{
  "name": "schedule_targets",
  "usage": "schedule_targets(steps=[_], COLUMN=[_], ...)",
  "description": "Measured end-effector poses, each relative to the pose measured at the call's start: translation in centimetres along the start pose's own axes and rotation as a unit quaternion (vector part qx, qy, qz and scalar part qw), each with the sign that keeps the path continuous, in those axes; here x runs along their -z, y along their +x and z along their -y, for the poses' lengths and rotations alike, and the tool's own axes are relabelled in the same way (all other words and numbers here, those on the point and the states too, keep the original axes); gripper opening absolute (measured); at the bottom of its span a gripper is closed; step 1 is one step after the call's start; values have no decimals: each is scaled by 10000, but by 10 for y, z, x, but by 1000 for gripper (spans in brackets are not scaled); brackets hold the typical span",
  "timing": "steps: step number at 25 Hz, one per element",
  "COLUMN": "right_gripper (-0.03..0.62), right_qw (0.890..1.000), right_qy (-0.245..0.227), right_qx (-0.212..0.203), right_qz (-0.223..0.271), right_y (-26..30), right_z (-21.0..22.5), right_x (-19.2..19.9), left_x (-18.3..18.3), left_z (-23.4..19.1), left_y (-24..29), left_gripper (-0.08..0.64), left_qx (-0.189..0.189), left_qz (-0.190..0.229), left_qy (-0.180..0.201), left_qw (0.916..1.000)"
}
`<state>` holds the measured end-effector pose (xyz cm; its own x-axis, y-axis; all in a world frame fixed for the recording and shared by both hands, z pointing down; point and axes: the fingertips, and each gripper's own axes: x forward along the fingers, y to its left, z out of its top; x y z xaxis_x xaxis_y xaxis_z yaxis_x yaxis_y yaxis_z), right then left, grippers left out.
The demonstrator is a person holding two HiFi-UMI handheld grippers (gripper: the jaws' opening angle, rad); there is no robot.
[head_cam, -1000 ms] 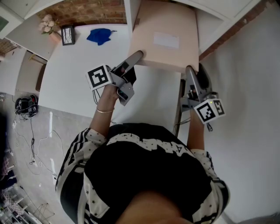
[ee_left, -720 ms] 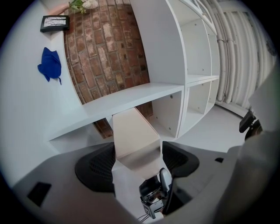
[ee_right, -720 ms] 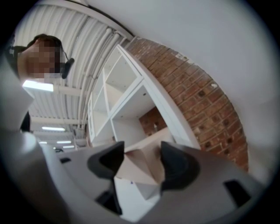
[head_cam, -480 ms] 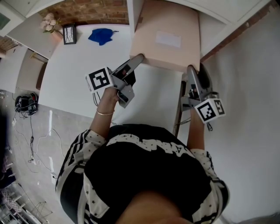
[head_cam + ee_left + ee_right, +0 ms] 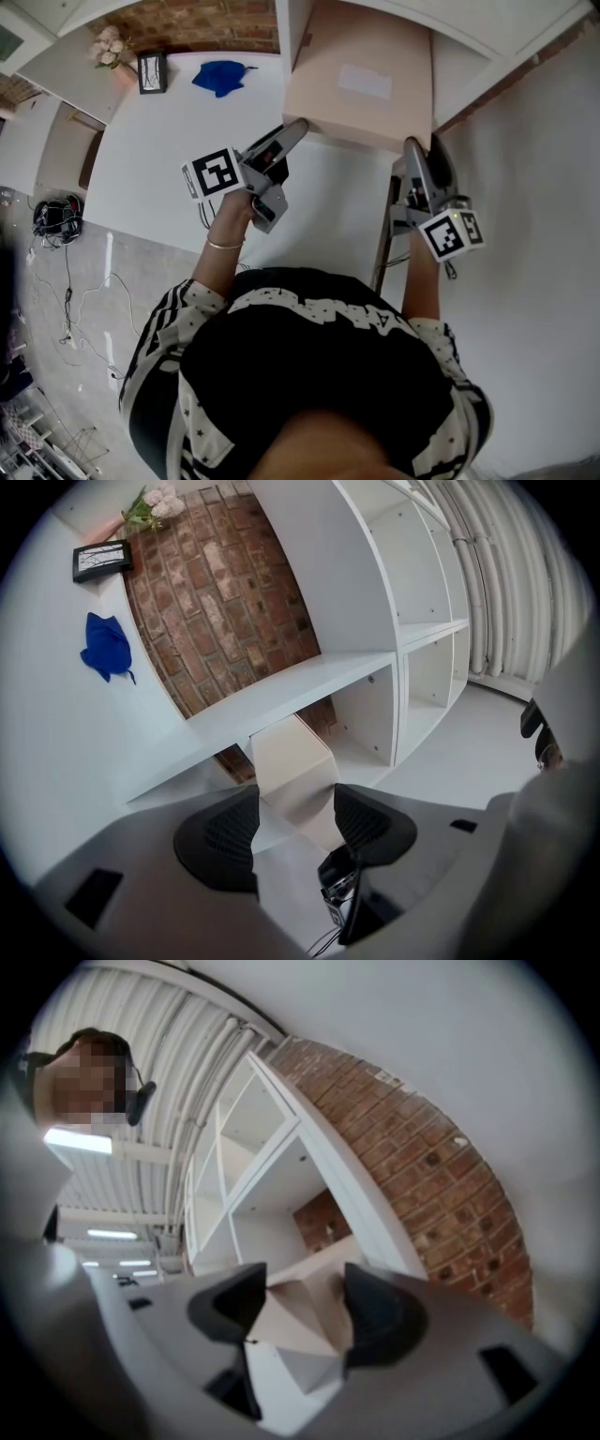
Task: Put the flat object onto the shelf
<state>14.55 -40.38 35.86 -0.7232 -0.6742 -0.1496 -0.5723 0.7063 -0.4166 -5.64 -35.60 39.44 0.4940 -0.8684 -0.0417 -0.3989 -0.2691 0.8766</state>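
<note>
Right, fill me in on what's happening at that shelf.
A person holds a gripper in each hand, both at the near edge of a flat beige box. The right gripper is clamped on the box's right corner. The left gripper has just been closing its jaws on the left corner, and its pads now look to be on the cardboard. The box's far end reaches into the white shelf; it has not been let go.

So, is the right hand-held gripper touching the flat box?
Touching: right gripper view shows the right hand-held gripper with jaws clamped on the flat box.
</note>
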Motion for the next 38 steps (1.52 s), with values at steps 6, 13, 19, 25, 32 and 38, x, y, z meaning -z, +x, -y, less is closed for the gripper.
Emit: schedule_targets(steps=[6,13,19,25,32,38], right_gripper=[275,275,275,275,275,275], right_qw=[10000,10000,10000,10000,9999,9998], right_qy=[-30,-20,-68,-62,-83,-104], right_qx=[-37,5,4,52,92,145], right_qz=[-10,1,-21,-10,-9,-15], right_y=[8,28,28,30,31,30], right_z=[3,13,11,14,14,13], right_x=[1,-4,-4,-3,-3,-4], left_x=[-4,-20,-20,-22,-23,-23], left_z=[-7,-14,-15,-16,-17,-17], left_y=[3,17,17,19,21,23], left_gripper=[250,247,241,239,239,239], left_qx=[-124,-172,-187,-184,-202,-191], left_qz=[-3,22,26,22,-11,-41], left_qy=[80,87,103,127,167,252], left_qw=[9999,9998,9998,9997,9997,9995])
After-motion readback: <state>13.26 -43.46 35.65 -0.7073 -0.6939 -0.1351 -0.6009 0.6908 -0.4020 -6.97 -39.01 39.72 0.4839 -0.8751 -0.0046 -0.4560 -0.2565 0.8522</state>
